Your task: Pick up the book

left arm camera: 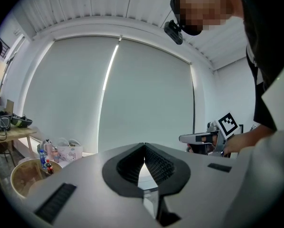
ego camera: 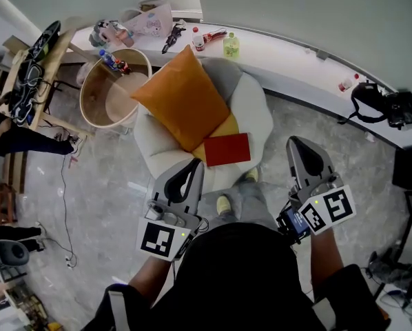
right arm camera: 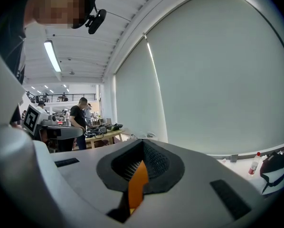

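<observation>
Seen from above, a red book (ego camera: 227, 149) lies flat on a white armchair (ego camera: 261, 109), centre frame, against an orange cushion (ego camera: 178, 95). My left gripper (ego camera: 190, 169) and right gripper (ego camera: 306, 154) flank it lower down, both jaws closed and empty, likely because I have not yet reached in

The closed red book (ego camera: 227, 149) lies flat on the white armchair (ego camera: 260, 112) seat.
</observation>
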The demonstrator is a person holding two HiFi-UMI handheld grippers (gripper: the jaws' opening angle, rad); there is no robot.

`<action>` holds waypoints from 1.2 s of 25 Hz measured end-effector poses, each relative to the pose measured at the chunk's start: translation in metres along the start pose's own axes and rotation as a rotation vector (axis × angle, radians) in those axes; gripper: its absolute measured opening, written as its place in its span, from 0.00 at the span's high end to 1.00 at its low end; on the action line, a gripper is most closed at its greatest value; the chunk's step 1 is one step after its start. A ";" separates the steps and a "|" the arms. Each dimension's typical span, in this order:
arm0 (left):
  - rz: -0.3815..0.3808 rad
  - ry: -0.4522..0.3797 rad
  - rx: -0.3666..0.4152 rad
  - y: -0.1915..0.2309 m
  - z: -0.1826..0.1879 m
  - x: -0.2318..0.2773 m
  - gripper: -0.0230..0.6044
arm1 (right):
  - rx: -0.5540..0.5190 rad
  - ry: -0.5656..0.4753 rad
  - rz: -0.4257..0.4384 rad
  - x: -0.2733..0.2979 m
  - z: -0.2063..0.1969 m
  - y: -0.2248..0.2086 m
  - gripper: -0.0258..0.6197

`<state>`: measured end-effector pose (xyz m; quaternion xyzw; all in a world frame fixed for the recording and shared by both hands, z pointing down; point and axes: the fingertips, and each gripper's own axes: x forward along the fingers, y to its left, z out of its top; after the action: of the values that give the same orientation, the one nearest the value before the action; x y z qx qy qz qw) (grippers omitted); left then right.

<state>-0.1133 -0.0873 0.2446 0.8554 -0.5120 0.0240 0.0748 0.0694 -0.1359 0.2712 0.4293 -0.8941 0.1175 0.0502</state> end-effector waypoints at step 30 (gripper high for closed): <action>0.309 0.118 0.050 0.040 0.003 0.136 0.94 | 0.065 0.112 0.266 0.124 -0.015 -0.139 0.94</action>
<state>-0.0841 -0.2251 0.2621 0.7651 -0.6315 0.0981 0.0788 0.1002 -0.3103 0.3322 0.3010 -0.9347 0.1758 0.0702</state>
